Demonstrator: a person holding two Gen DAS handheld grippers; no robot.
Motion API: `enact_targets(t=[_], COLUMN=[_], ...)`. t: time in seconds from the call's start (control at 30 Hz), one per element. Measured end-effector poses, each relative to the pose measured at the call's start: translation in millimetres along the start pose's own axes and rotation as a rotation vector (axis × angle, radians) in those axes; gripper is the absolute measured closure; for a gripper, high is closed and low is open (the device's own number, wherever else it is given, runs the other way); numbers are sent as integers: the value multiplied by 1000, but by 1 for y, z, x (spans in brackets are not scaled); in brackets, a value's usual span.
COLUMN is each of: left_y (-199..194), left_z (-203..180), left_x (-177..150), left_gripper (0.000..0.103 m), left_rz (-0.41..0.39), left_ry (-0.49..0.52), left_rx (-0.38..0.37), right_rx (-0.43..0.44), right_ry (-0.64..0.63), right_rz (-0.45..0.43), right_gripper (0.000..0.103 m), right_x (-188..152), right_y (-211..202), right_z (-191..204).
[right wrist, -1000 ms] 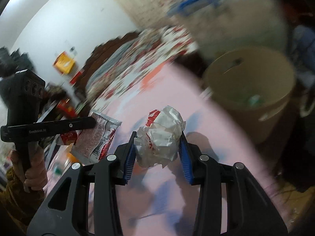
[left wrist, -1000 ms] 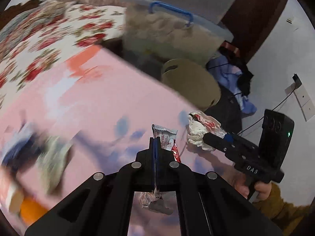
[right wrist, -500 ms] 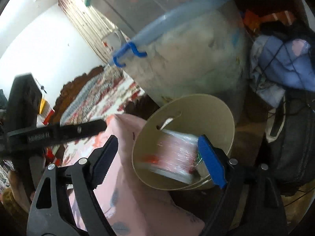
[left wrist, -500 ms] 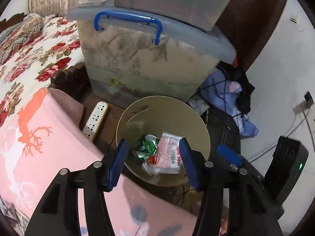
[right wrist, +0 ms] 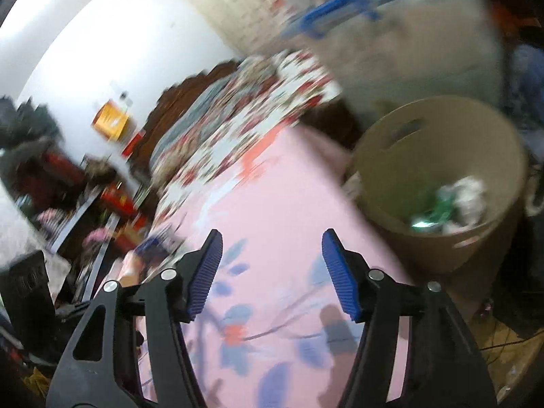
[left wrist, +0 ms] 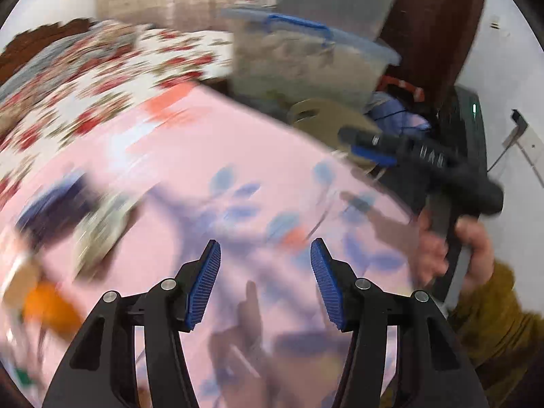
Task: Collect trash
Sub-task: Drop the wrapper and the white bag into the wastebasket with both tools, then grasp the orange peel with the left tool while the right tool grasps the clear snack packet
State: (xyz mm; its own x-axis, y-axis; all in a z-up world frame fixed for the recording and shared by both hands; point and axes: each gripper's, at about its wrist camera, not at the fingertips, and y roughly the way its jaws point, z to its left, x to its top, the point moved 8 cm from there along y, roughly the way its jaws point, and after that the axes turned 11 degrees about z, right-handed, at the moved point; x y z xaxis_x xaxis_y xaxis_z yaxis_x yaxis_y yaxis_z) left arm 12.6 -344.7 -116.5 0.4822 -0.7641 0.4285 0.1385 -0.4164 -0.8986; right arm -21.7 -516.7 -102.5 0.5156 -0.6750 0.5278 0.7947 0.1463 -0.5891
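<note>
You're holding both jaws wide, empty | blurred litter (left wrist: 98,224) lying left (nearer your left gripper (left wrist: 265,285)) | bin (right wrist: 438,183) sitting right.

Smeared by motion in both views. Left of the left fingers (left wrist: 204,285), a dark blue and pale lump (left wrist: 78,210) and an orange blob (left wrist: 47,306) on the pink leaf-printed cloth (left wrist: 238,156): unreadable. Right of the right fingers (right wrist: 336,272), white and green scraps (right wrist: 452,204) inside the tan round bin (right wrist: 442,251): blurred, kinds untellable. Beyond, blue-handled clear plastic tub (right wrist: 401,34): cut off by the frame's top.
</note>
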Motion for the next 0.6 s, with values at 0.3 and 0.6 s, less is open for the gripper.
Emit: enact_targets(t=[0.3, 0.6], left_y=[-56, -30], left_z=[149, 210], left_x=[-70, -59], left_gripper=[50, 50], left_rz=[-51, -9], left_ry=[-478, -685], left_rx=[-52, -220], right_rx=[153, 167], right_ry=[-139, -47], right_rz=[250, 333], right_gripper=[40, 38], right_x=[-56, -68], right_y=[98, 165], right_z=[132, 173])
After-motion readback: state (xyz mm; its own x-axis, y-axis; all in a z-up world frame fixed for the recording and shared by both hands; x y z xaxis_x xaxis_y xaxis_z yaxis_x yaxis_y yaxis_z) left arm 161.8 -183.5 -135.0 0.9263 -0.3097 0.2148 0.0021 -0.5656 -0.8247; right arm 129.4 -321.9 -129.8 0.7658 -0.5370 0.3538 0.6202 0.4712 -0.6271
